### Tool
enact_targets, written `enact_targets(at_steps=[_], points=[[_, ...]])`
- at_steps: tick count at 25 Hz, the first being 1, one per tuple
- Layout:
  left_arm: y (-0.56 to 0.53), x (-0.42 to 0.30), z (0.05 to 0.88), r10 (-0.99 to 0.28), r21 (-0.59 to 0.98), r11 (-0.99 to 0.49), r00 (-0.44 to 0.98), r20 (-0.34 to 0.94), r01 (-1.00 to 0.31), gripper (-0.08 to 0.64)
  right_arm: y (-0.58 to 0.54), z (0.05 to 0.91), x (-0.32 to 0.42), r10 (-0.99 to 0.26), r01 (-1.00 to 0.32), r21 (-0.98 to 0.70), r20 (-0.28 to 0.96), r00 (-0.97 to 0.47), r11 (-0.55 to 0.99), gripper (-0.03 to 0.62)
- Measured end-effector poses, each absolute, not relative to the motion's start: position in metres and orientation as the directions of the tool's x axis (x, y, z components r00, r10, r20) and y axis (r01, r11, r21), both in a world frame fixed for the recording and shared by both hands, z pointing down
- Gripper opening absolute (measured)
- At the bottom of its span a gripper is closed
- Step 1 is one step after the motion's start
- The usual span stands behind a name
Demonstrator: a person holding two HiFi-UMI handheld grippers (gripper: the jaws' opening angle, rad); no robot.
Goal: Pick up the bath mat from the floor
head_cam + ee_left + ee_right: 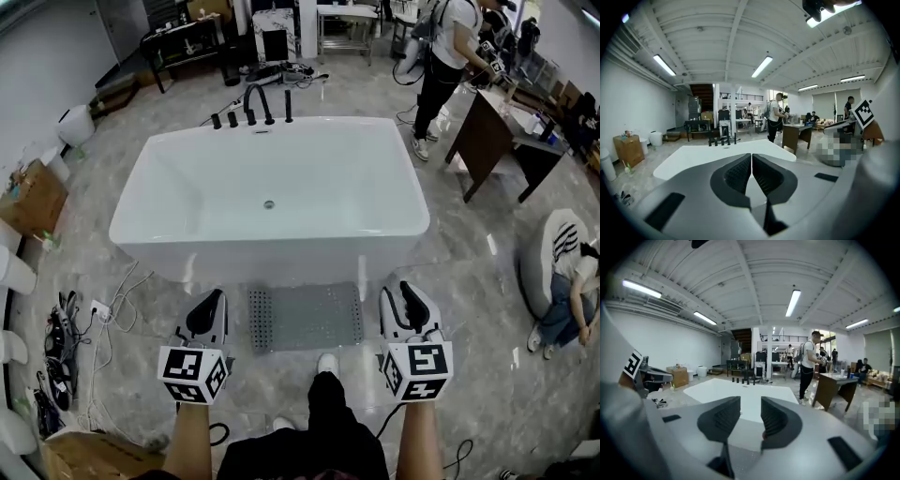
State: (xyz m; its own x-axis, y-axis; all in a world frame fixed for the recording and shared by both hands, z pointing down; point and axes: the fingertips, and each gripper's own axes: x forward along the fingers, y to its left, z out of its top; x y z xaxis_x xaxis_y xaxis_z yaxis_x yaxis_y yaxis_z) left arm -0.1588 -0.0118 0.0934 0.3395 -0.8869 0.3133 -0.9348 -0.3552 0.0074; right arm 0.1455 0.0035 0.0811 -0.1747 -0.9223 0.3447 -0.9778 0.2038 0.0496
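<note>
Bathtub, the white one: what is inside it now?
Inside the bathtub only the round drain shows on the white bottom. The inner face of its near wall hardly shows from the head view, so that part stays unseen.

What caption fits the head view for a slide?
Left tongs and right tongs flank the untouched grey bath mat beside the white bathtub.

- The left gripper (751,157) has its dark jaws pressed together, tip to tip.
- Beyond lies a white bathtub (686,157), black taps (723,140) at its far rim.
- A person (774,117) stands beside a brown desk (797,135).
</note>
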Motion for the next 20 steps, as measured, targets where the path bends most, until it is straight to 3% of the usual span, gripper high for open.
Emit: enact_targets(at_steps=[8,11,20], points=[[-0.089,-0.138,0.169,-0.842,0.037,-0.312,0.294,0.452,-0.949,0.017,-0.09,0.171,0.192,-0.833,-0.965,-0.013,0.502,-0.233,0.262,0.161],[-0.095,-0.136,0.205,-0.803,0.063,-0.296,0.284,0.525,-0.953,0.153,-0.105,0.203,0.198,-0.794,-0.962,-0.031,0.558,-0.243,0.272,0.17],[-0.083,-0.155,0.369,-0.711,0.074,-0.246,0.232,0.664,-0.966,0.176,-0.092,0.353,0.199,-0.689,-0.955,-0.06,0.68,-0.252,0.29,0.226]])
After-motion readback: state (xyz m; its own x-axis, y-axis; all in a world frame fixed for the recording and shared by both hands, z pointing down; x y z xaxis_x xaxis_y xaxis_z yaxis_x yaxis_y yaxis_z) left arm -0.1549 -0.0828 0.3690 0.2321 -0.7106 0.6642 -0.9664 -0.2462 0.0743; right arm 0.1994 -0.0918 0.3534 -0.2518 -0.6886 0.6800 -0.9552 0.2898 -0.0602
